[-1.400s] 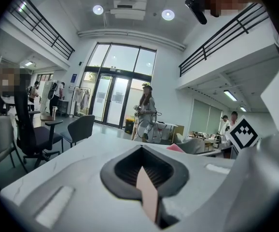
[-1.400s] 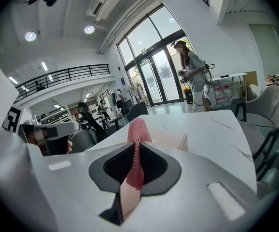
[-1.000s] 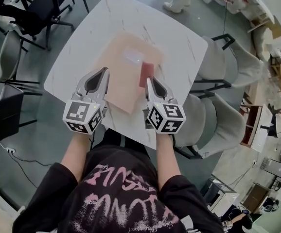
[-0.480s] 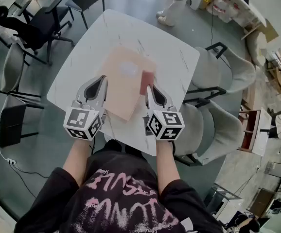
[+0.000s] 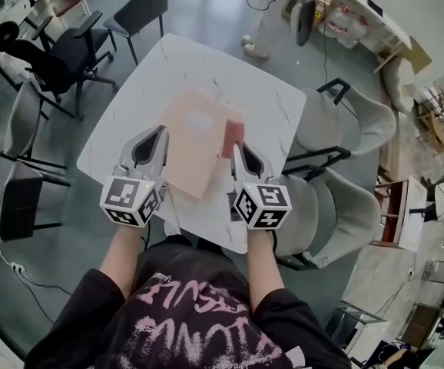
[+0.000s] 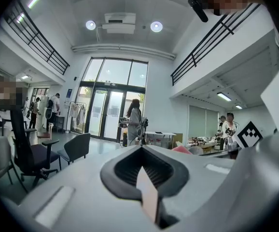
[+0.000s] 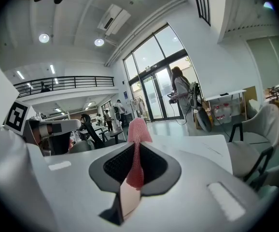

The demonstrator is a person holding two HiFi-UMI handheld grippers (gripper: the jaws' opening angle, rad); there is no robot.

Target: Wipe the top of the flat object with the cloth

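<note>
Ready to wipe: cloth in one hand-held gripper, flat object steadied by the other

My right hand-held gripper [image 5: 236, 147] is clamped on the red cloth [image 5: 233, 134], which stands up between its jaws, and my left hand-held gripper [image 5: 159, 132] is closed on a thin tan edge that I take to be the flat object [image 5: 195, 141]. That tan object lies between the two grippers over the white surface [image 5: 130, 98], with the cloth at its right edge. I cannot tell whether the object rests flat or is lifted a little. I judge the wiping stroke not yet begun. The next move calls for bringing the cloth down onto the top face and sweeping it leftward across, while my left grip keeps the object from sliding.
</note>
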